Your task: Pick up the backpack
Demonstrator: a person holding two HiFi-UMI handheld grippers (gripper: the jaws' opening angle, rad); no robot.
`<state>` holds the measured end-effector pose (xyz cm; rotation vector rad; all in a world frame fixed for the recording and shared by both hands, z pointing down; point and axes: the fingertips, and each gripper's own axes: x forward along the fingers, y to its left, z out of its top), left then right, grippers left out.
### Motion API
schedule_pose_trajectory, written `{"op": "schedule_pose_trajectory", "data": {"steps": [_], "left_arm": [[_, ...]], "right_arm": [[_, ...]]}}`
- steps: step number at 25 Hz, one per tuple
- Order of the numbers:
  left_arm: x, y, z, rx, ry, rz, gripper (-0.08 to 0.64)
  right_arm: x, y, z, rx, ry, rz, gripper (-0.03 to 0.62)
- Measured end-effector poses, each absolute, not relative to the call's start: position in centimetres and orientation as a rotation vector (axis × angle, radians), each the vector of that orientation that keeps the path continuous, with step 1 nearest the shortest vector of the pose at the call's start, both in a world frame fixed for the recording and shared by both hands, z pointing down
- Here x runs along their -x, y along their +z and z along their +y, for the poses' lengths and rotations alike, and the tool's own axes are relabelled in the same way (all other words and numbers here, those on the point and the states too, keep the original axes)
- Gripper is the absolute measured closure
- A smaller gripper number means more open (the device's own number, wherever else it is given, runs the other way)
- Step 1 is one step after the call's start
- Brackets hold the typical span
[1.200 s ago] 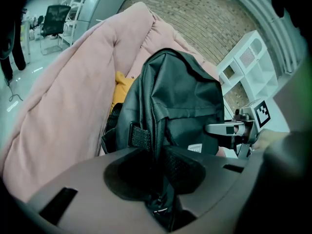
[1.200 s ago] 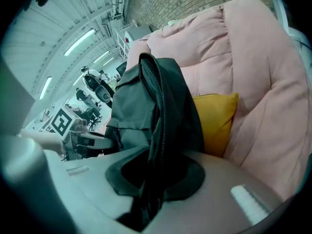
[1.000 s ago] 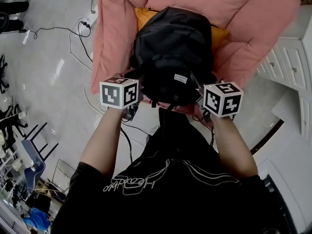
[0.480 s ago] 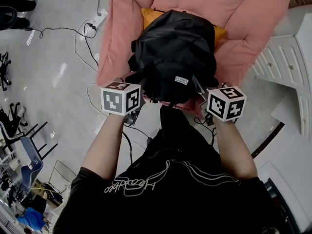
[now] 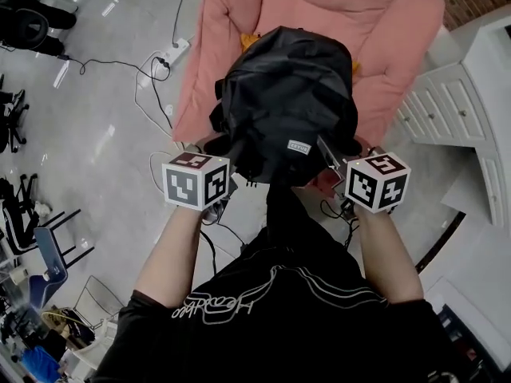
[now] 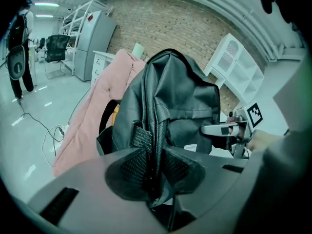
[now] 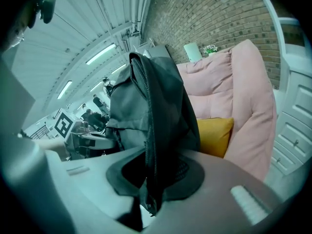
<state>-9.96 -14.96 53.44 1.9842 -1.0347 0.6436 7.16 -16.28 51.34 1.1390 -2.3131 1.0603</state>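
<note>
Lift step in hand: your left gripper [image 6: 155, 172] and right gripper [image 7: 151, 174] are each clamped on black fabric at the backpack [image 5: 287, 94] sides, the bag held over the pink armchair [image 5: 399, 46] (apparently clear of the seat) — next, raise both evenly, grips firm.

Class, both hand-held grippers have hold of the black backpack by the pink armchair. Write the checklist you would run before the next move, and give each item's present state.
1. Left hand-held gripper shut on the backpack: ok.
2. Right hand-held gripper shut on its fabric: ok.
3. Backpack gripped on both sides: ok.
4. Backpack's bottom clear of the armchair: cannot tell.
5. Floor free of trip hazards: not ok; cables and a power strip lie beside the armchair.
</note>
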Motion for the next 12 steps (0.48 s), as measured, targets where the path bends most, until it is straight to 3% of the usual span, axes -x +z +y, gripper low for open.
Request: {"op": "schedule_pose_trajectory", "data": {"steps": [12], "left_arm": [[10.5,42.8,-8.9,-2.135,0.551,-1.06,0.489]], "right_arm": [[-6.6,40.9,-10.3,-1.142,0.961,-2.463,0.532]]}}
